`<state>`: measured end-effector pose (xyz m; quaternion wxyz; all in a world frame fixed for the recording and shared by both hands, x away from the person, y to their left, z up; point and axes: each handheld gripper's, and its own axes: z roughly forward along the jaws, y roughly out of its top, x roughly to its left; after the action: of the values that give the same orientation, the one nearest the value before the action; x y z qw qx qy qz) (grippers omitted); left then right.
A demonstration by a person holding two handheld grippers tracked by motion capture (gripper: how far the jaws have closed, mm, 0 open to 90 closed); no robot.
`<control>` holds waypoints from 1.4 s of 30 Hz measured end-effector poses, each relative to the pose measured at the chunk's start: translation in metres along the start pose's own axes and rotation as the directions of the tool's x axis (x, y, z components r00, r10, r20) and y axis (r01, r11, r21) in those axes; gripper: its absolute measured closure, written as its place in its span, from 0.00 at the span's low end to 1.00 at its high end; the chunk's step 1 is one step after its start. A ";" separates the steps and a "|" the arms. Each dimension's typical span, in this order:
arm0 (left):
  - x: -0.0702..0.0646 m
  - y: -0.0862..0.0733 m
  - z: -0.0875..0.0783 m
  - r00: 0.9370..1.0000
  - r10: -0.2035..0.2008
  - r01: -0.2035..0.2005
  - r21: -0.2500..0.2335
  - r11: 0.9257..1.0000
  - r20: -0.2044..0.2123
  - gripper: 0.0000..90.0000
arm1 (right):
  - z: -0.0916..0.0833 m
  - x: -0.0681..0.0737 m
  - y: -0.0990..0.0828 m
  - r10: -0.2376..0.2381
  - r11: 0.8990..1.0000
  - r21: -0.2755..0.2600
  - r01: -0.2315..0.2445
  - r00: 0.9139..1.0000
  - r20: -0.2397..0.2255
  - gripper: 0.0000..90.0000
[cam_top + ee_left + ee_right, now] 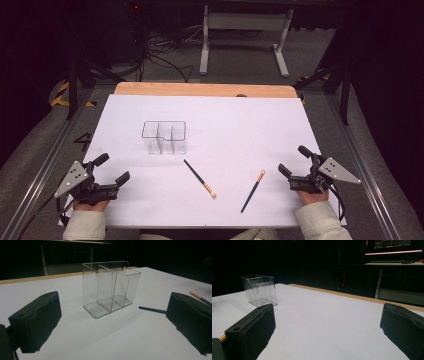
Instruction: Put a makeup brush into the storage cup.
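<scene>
Brushes (200, 179) (253, 190) lie flat mid-tabletop between our hands, handles slanting; right one nearer right gripper (292, 167), left one nearer left gripper (112, 169). Both sets of fingers spread wide, empty.

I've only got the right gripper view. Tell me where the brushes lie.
Observer: Both lie flat on the table. The left brush is just in front of the organizer, and the right brush is nearer the right gripper.
Operator: Report the left gripper.
Observer: The left gripper is open and empty, at the table's near left corner.
</scene>
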<state>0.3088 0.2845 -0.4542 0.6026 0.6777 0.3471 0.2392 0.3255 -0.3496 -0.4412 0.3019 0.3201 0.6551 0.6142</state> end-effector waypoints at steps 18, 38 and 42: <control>-0.028 0.026 0.035 0.987 0.063 -0.059 -0.029 0.998 0.150 0.01 | 0.003 0.000 -0.002 0.004 1.000 0.022 -0.004 1.000 0.002 0.00; -0.062 0.052 0.076 0.947 0.124 -0.119 -0.035 0.992 0.297 0.01 | 0.003 0.000 -0.002 0.006 0.999 0.032 -0.006 1.000 0.004 0.00; -0.065 0.058 0.083 0.943 0.114 -0.110 -0.030 0.993 0.314 0.01 | 0.003 0.000 -0.002 0.007 0.999 0.032 -0.007 1.000 0.003 0.00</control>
<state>0.3389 0.1795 -0.4042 0.6398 0.7221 0.2058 0.1641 0.3275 -0.3477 -0.4438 0.2955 0.3279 0.6633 0.6043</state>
